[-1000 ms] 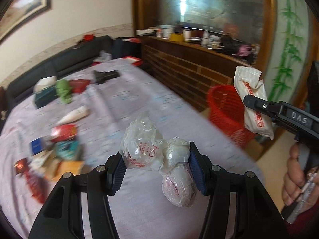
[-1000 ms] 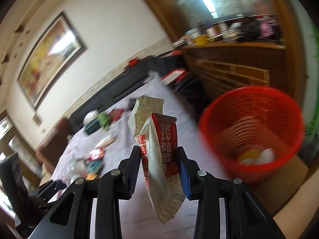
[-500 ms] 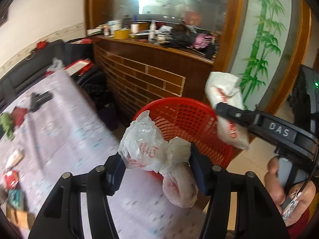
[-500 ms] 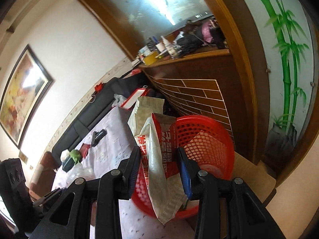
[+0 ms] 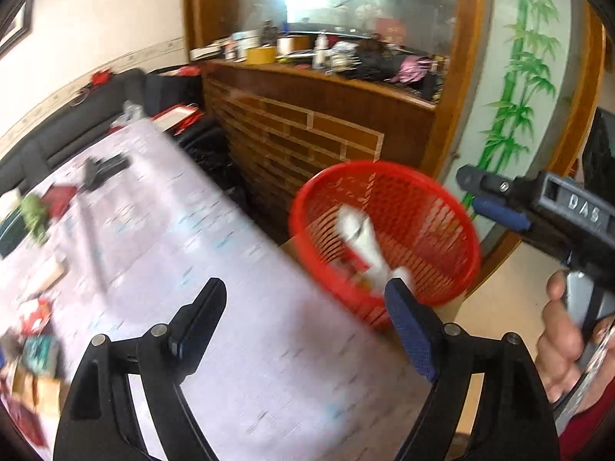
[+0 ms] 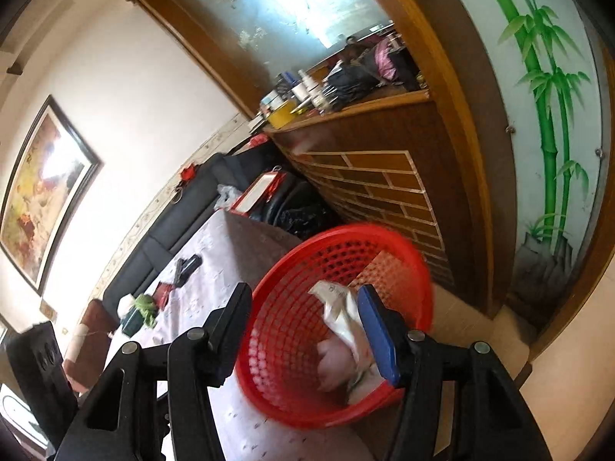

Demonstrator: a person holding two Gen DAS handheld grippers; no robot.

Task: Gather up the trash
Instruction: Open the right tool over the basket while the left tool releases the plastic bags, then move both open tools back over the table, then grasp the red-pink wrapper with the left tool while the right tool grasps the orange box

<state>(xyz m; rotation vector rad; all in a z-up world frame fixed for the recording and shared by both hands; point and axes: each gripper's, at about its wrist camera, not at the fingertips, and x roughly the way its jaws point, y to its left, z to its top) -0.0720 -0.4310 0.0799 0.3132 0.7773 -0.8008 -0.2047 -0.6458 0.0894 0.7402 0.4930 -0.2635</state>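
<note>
A red mesh basket (image 5: 453,207) stands on the floor just past the table's corner. In the left wrist view my left gripper (image 5: 305,292) hangs over the table edge next to it, its jaws opening with nothing between them. A blurred white piece of trash (image 5: 361,242) drops inside the basket. A hand (image 5: 565,330) holds my right gripper (image 5: 471,192) above the basket's right rim. In the right wrist view the right gripper (image 6: 303,299) has its jaws opening and empty, and the red basket (image 6: 346,230) below holds a white wrapper (image 6: 338,307) and a pale plastic bag (image 6: 332,357).
The table (image 5: 200,238), under a pale patterned cloth, carries a black object (image 5: 103,169), a green thing (image 5: 34,211) and red and teal packets (image 5: 34,330) at the left. A wooden brick-pattern counter (image 5: 307,138) stands behind the basket, a bamboo panel (image 5: 515,88) to its right.
Both grippers opened. The knotted plastic bags left the left gripper and the red-and-white wrapper left the right one; both now lie or fall in the basket. The left view slid further over the basket.
</note>
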